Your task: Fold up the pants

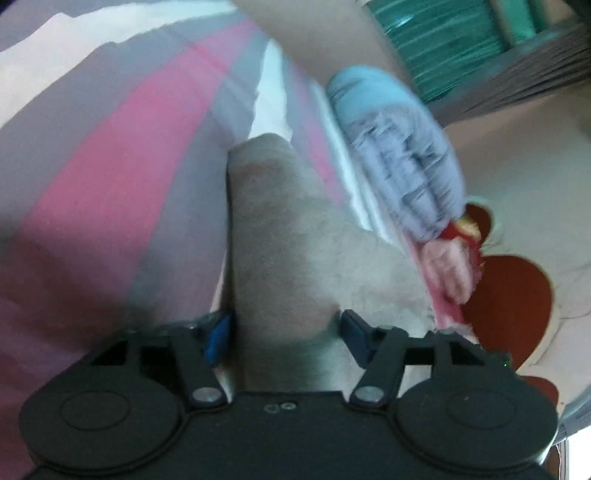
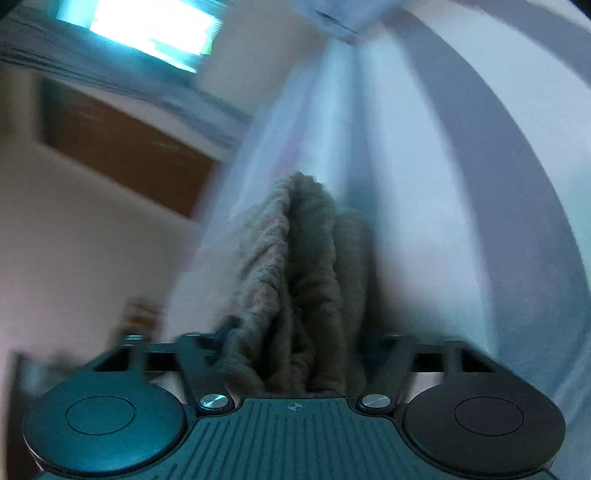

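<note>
The pants (image 1: 284, 236) are grey-brown fleece. In the left wrist view a fold of them runs from between the jaws out over the striped bedding. My left gripper (image 1: 284, 332) is shut on this fold. In the right wrist view the pants (image 2: 295, 280) bunch in thick ridges between the jaws and rise up the middle of the frame. My right gripper (image 2: 295, 350) is shut on this bunch; its fingertips are hidden by the cloth. Both views are blurred by motion.
A pink, grey and white striped bed cover (image 1: 110, 177) lies under the pants. A blue-grey padded garment (image 1: 402, 162) and a pink fluffy item (image 1: 447, 266) lie at the bed's right edge. A window (image 2: 155, 33) and a brown panel (image 2: 122, 155) show at the left.
</note>
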`<move>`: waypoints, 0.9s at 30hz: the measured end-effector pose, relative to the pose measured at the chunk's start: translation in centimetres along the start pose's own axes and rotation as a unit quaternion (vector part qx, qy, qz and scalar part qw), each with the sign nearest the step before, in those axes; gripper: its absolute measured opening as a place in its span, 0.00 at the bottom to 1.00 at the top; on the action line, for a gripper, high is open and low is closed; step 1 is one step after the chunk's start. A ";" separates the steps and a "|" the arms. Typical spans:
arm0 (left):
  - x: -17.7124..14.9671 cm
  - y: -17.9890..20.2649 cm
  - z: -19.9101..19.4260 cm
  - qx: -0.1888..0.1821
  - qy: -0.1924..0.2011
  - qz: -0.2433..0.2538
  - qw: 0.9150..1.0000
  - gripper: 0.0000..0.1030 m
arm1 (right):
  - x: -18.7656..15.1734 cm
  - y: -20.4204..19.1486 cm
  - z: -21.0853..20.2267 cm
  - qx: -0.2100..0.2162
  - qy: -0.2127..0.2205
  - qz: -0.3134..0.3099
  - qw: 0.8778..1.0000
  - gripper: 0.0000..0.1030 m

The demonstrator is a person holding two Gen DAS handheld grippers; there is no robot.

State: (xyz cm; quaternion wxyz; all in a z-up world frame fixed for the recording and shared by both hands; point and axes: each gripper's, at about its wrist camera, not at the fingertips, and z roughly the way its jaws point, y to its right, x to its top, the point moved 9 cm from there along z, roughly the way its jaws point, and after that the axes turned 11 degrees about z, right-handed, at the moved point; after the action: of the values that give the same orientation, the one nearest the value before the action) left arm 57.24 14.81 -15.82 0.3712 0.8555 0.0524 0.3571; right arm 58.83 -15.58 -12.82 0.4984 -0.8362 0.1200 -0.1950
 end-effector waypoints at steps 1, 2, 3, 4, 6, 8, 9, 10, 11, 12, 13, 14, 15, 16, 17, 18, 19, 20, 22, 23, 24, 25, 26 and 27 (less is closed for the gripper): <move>-0.1 0.2 -0.1 -0.010 0.012 0.000 1.000 0.68 | 0.0 0.4 0.1 0.027 0.014 0.012 0.999 0.73; -0.2 0.6 -0.3 -0.015 0.021 0.006 1.000 0.74 | -0.1 0.5 0.0 0.036 0.021 0.014 0.999 0.75; -0.3 0.7 -0.6 -0.013 0.025 0.015 1.000 0.77 | -0.3 0.5 -0.1 0.039 0.025 0.011 0.999 0.76; -0.4 1.0 -1.0 -0.001 0.029 0.019 0.999 0.80 | -0.6 0.5 -0.3 0.043 0.029 0.006 0.999 0.76; -0.6 1.4 -2.1 0.010 0.042 0.027 0.999 0.94 | -0.8 0.5 -1.3 0.046 0.042 0.009 0.998 0.77; -1.2 1.4 -4.0 0.062 0.049 0.040 0.996 0.94 | -0.9 1.2 -3.5 0.054 0.074 0.016 0.996 0.85; -1.6 1.3 -4.5 0.080 0.049 0.039 0.995 0.94 | -0.9 1.7 -4.8 0.049 0.091 0.014 0.995 0.88; -2.2 1.1 -4.9 0.086 0.049 0.037 0.994 0.94 | -1.2 2.2 -6.2 0.041 0.106 0.009 0.993 0.89; -3.1 0.9 -5.9 0.086 0.048 0.041 0.994 0.94 | -1.6 2.7 -7.3 0.038 0.112 0.007 0.993 0.90; -3.9 1.1 -6.7 0.093 0.051 0.048 0.993 0.94 | -2.1 3.2 -8.3 0.034 0.113 0.007 0.993 0.90; -4.7 1.5 -7.5 0.106 0.056 0.056 0.991 0.94 | -2.9 3.5 -9.2 0.023 0.115 0.003 0.993 0.90; -5.5 1.8 -8.3 0.115 0.058 0.064 0.990 0.94 | -3.8 3.8 -10.0 0.013 0.115 -0.010 0.993 0.90; -6.4 2.3 -9.2 0.126 0.062 0.072 0.987 0.94 | -4.6 3.6 -10.4 0.003 0.113 -0.023 0.993 0.92; -7.3 2.9 -9.9 0.141 0.067 0.081 0.984 0.94 | -5.6 3.1 -10.8 -0.007 0.113 -0.035 0.993 0.95; -8.1 3.5 -10.5 0.160 0.077 0.088 0.980 0.94 | -6.7 2.8 -11.5 -0.015 0.115 -0.046 0.992 1.00; -9.2 4.1 -11.9 0.180 0.091 0.102 0.974 0.94 | -8.1 2.6 -12.2 -0.024 0.121 -0.060 0.991 1.00; -10.0 4.8 -12.9 0.192 0.102 0.111 0.970 0.94 | -9.0 2.0 -13.0 -0.032 0.128 -0.070 0.989 1.00; -10.5 5.9 -13.5 0.200 0.115 0.118 0.966 0.94 | -10.3 1.8 -13.6 -0.039 0.137 -0.082 0.986 1.00; -11.8 8.0 -15.5 0.208 0.135 0.129 0.960 0.94 | -12.4 -0.3 -14.8 -0.056 0.161 -0.118 0.978 1.00; -12.3 9.2 -16.4 0.214 0.138 0.138 0.957 0.94 | -13.8 -1.0 -15.7 -0.068 0.181 -0.140 0.971 1.00; -12.9 10.4 -17.3 0.220 0.143 0.146 0.954 0.94 | -14.9 -1.7 -16.5 -0.072 0.190 -0.154 0.967 1.00; -13.5 11.5 -18.4 0.219 0.153 0.153 0.951 0.94 | -16.2 -2.3 -16.9 -0.088 0.198 -0.166 0.962 1.00; -14.2 12.8 -19.1 0.215 0.157 0.166 0.950 0.94 | -17.6 -2.7 -17.5 -0.111 0.206 -0.177 0.956 1.00; -14.9 14.0 -19.9 0.216 0.158 0.183 0.946 0.94 | -18.9 -3.3 -18.1 -0.123 0.209 -0.191 0.951 1.00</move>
State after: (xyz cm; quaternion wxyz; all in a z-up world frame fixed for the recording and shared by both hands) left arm 30.82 11.33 -5.65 0.0922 0.8427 0.0287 0.5297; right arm 33.86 -20.80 -6.10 0.3086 -0.8386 0.0824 -0.4412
